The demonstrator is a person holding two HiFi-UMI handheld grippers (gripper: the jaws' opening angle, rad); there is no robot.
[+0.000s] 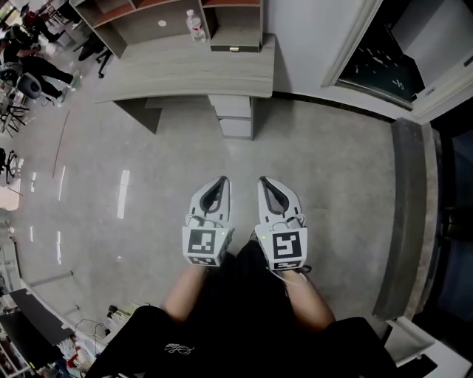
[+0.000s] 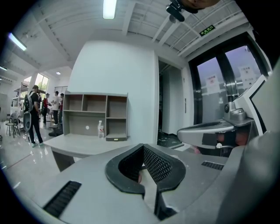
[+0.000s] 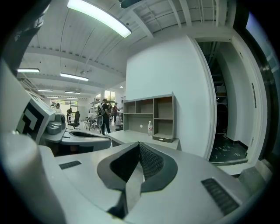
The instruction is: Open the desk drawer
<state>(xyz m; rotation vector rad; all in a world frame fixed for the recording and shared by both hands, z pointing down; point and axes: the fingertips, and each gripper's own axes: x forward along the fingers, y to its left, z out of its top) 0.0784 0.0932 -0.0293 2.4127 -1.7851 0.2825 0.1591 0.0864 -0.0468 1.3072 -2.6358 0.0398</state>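
A grey desk [image 1: 185, 70] stands against the far wall, with a stack of closed drawers [image 1: 235, 117] under its right end. My left gripper [image 1: 222, 180] and right gripper [image 1: 263, 180] are held side by side over the floor, well short of the desk, pointing at it. Both are shut with nothing between their jaws. In the left gripper view the shut left gripper [image 2: 143, 147] faces the desk [image 2: 83, 145]. From the right gripper view, the shut right gripper [image 3: 140, 143] aims toward the desk [image 3: 131, 138].
A shelf unit [image 1: 159, 18] and a plastic bottle [image 1: 195, 26] sit on the desk. A dark doorway [image 1: 384, 55] opens at the right, with a raised floor strip [image 1: 410, 221] below it. People and chairs [image 1: 29, 59] are at the far left. Clutter [image 1: 44, 332] lies at the lower left.
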